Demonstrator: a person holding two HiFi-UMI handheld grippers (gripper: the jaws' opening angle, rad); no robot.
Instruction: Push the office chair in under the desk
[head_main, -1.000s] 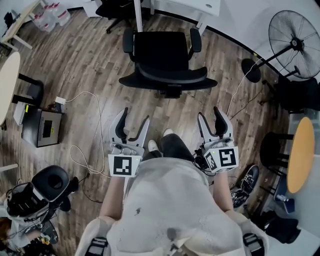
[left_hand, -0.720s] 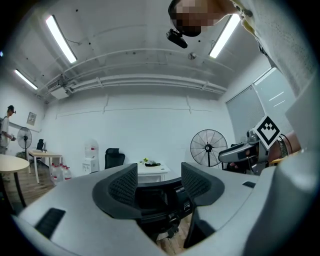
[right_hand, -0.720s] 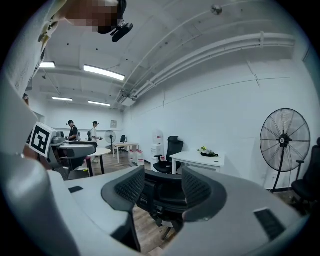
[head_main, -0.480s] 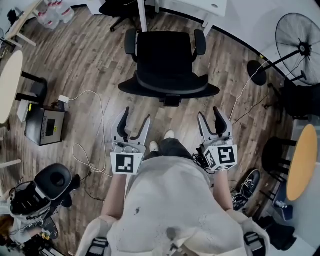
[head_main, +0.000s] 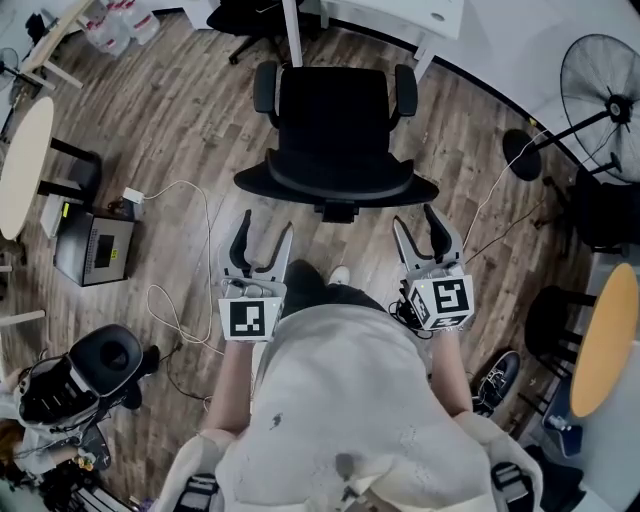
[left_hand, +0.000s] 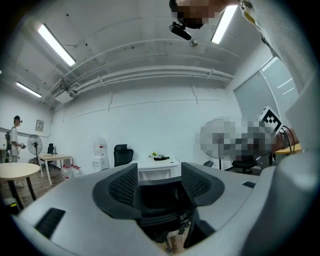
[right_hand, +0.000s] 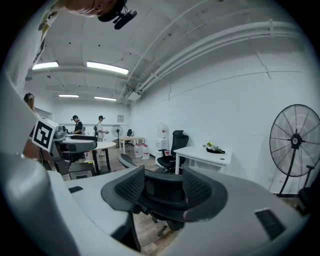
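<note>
Far left, a round table (head_main: 20, 165) sits at the left edge of the wood floor (head_main: 180, 110). A dark box (head_main: 92, 248) is on the boards beside it, and a white cable (head_main: 207, 240) loops away from it.

Next come the left tongs (head_main: 266, 222), jaws standing wide apart with nothing pinched. In the left gripper view the chair's back only shows through the gap, not touched.

The office chair (head_main: 335, 120) is dead centre on the floor with its back turned to the person. Its seat faces the white desk (head_main: 390, 12) at the floor's far edge. The front of the seat is about at the desk's edge, between its legs (so not tucked under).

Both tongs sit just behind the backrest, one near each end of it, and look a little apart from it.

The right tongs (head_main: 415, 216) are the same story, spread wide and empty. Past them a standing fan (head_main: 605, 80) is in the far right corner of the floor. A second round table (head_main: 600, 325) is at the right edge.
</note>
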